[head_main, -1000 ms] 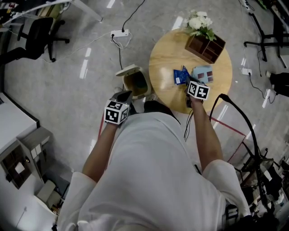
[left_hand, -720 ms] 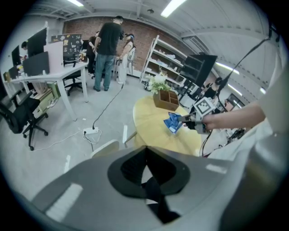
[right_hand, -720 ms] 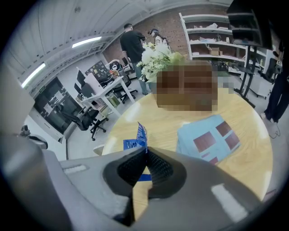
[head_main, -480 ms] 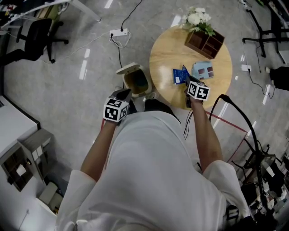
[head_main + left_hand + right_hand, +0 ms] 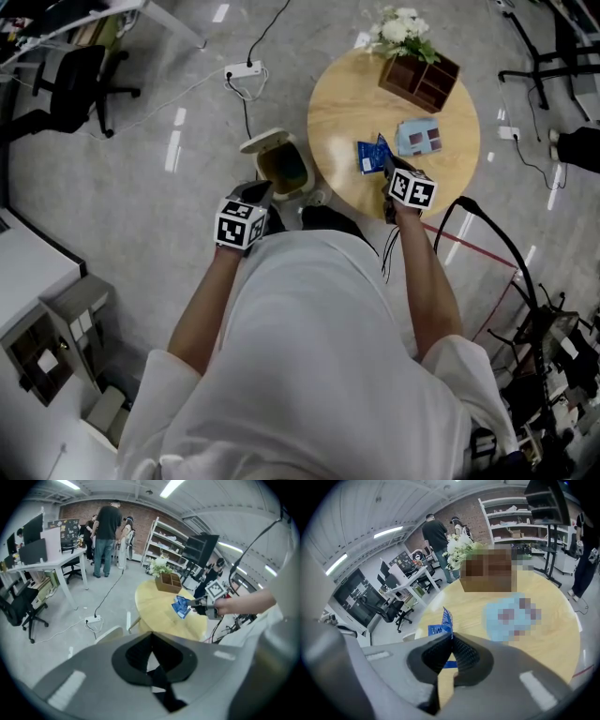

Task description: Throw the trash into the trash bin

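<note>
Head view shows little change: right tongs [image 5: 386,171] stay clamped on the blue wrapper [image 5: 371,156], left tongs [image 5: 257,196] stay together.

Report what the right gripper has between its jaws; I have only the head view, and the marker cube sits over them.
Observer: In the right gripper view, the right gripper is shut on an edge of the blue wrapper, pinched right at the tips.
Operator: Now give me the left one.
Observer: The left gripper view shows the left gripper with its jaws together and nothing between them.
</note>
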### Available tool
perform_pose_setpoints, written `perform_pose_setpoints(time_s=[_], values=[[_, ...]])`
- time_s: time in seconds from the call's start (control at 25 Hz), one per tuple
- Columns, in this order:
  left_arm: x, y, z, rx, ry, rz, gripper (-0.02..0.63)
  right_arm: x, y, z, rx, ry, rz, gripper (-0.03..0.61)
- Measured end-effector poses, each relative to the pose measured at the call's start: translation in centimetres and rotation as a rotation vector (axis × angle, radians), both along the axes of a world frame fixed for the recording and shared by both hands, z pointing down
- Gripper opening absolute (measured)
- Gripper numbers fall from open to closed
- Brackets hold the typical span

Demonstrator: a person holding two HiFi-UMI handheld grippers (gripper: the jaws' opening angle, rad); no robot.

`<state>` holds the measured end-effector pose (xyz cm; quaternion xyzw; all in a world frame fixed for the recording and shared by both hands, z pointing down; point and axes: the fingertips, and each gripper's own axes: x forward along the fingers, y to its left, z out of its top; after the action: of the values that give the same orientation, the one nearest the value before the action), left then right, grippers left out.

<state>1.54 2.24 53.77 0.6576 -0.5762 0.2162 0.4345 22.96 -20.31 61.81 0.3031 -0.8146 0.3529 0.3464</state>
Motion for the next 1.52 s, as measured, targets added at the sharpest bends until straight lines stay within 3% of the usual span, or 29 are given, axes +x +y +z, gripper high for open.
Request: perform_pose_setpoints(time_s=[0.72,1.32,1.52], values=[[-1.2,1.7,-0.7,0.021,-0.006,0.020,0.003,-1.6,3.9,-1.3,0.004,-0.036,0.007,0.002],[-7.4,7.3,-0.1,0.004,0.030,0.006,0.003,-8.9,11.5,-1.0,-0.049,-0.042,0.002,0.002],[-8.8,8.8,0.7,-0.001,0.048,0.000,0.003,-11.7,14.1,-0.6,-0.046,-0.039,-0.054,0.002]])
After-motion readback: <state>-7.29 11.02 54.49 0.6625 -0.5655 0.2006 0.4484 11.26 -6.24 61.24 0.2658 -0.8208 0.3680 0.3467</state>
